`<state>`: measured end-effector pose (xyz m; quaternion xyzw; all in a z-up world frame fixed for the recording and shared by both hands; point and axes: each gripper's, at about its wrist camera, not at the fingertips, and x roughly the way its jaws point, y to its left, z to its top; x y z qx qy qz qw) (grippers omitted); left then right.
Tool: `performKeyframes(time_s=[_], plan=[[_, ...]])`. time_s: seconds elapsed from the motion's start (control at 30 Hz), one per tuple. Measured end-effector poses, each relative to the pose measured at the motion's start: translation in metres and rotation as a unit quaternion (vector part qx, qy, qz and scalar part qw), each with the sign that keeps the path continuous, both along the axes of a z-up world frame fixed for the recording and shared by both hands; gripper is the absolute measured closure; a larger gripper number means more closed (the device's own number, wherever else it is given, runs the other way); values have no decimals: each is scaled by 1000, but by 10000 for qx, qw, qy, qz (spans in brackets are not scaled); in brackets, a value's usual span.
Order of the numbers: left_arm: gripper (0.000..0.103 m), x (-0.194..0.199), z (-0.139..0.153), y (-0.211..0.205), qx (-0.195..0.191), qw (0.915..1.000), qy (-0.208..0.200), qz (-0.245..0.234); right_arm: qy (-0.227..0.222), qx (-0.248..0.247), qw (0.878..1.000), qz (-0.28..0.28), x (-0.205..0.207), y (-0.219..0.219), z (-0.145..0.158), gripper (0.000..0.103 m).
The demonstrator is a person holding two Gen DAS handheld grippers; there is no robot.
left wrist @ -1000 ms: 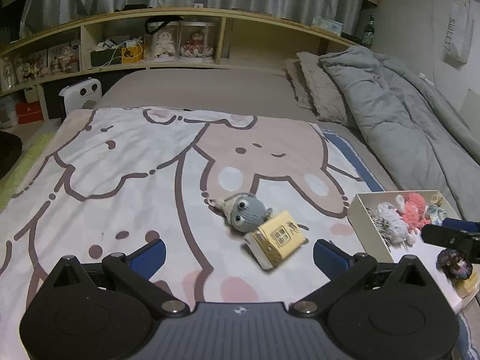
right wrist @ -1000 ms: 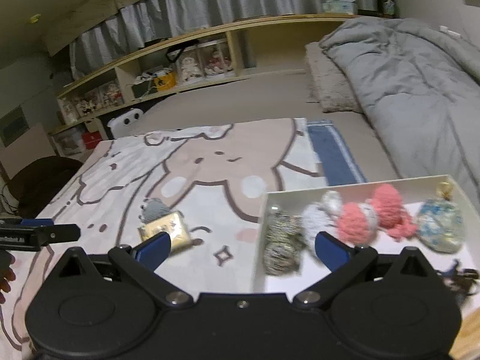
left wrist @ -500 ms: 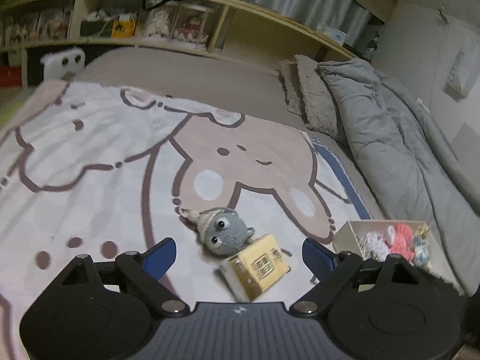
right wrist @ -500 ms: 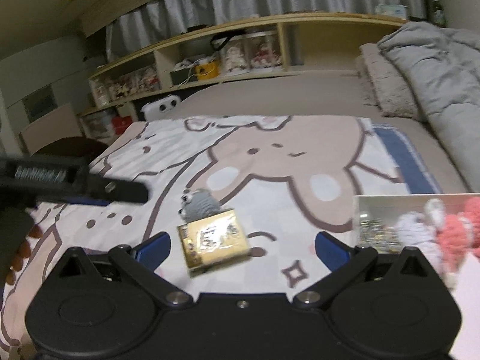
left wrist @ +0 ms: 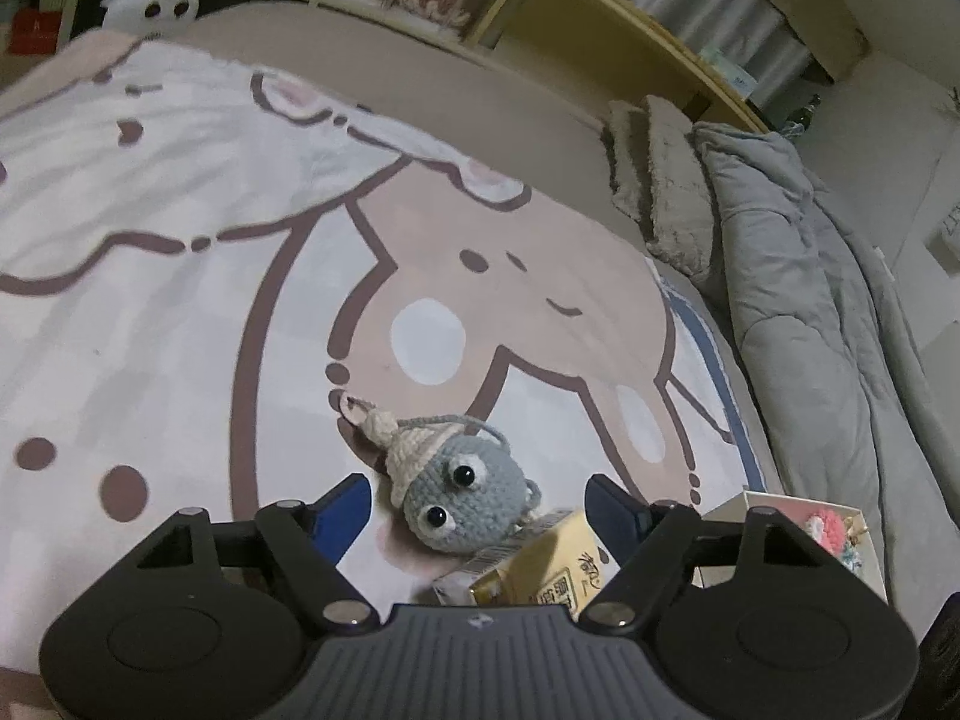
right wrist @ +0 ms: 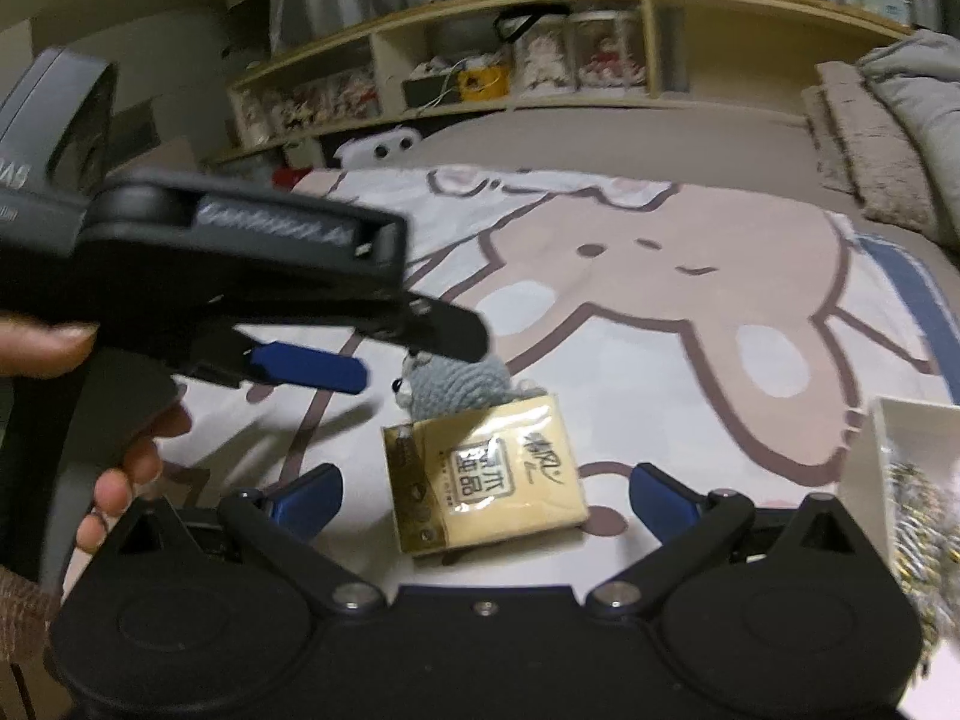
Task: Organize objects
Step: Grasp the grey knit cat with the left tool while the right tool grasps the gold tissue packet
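On the bed, a cartoon-print blanket (left wrist: pixel 180 312) carries a grey crocheted toy (left wrist: pixel 462 498) with a cream hat and a gold packet (right wrist: pixel 486 474) touching its near side. The left tongs (left wrist: pixel 474 501) sit low over the toy, which lies between the blue pads without either pressing on it; the jaws are closing. In the right wrist view the left tongs (right wrist: pixel 384 354) reach in from the left, a hand (right wrist: pixel 114 420) on the handle. The right tongs (right wrist: pixel 483 495) stand wide, the packet lying between the pads, untouched. A white box (left wrist: pixel 780 510) of fluffy trinkets rests to the right, near a grey duvet (left wrist: pixel 810 300).
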<state>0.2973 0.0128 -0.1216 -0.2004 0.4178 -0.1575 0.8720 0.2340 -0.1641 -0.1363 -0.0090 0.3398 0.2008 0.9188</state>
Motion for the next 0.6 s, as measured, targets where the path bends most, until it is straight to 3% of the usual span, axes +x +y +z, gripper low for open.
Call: performKeyframes(time_s=[0.13,0.3,0.4,0.5,0.6], plan=[[27,10,-11,-7,5,9999,144,-50,70,-187,9998,96,6,5,-8,16],[30,15,-22,-10,-56,9999,90,2,27,-213,9995,230,10,4,-13,18],[48,16,-23,-6,-49,9999,80,75,42,-142,9995,288,11,3,-13,28],[48,17,-25,-1,-139,9999,65,28,-15,-200,9990,391,9,4,-13,29],[48,14,-20,-5,3,10000,-6,-24,20,-126,9993,349,6,1,-10,29]])
